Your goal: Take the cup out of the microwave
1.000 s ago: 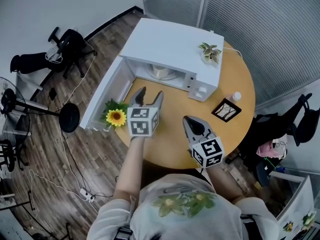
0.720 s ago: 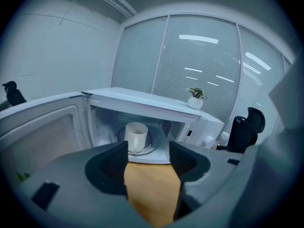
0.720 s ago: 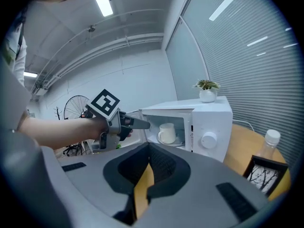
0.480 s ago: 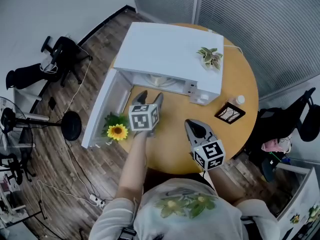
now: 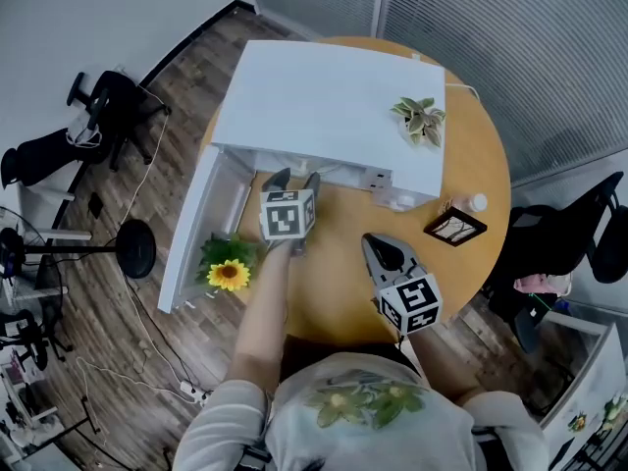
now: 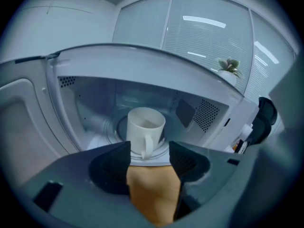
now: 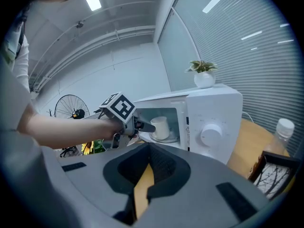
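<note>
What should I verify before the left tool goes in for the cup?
1. Microwave door open: ok, swung wide.
2. Cup upright: ok, its handle faces the tool.
3. Left tool jaws apart and empty: ok.
4. Left tool lined up with the cup: ok, the cup sits centred just ahead of the jaws.
5. Right tool out of the path: ok, it hangs over the table, away from the opening.
6. Cup contents: cannot tell.

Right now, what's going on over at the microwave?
A person holds a hand-held gripper in each hand. The left hand-held gripper, jaws open, sits at the mouth of the open microwave. It is aimed at the white cup on the turntable, handle toward it, not touching. The right hand-held gripper hangs over the table, jaws together and empty.
</note>
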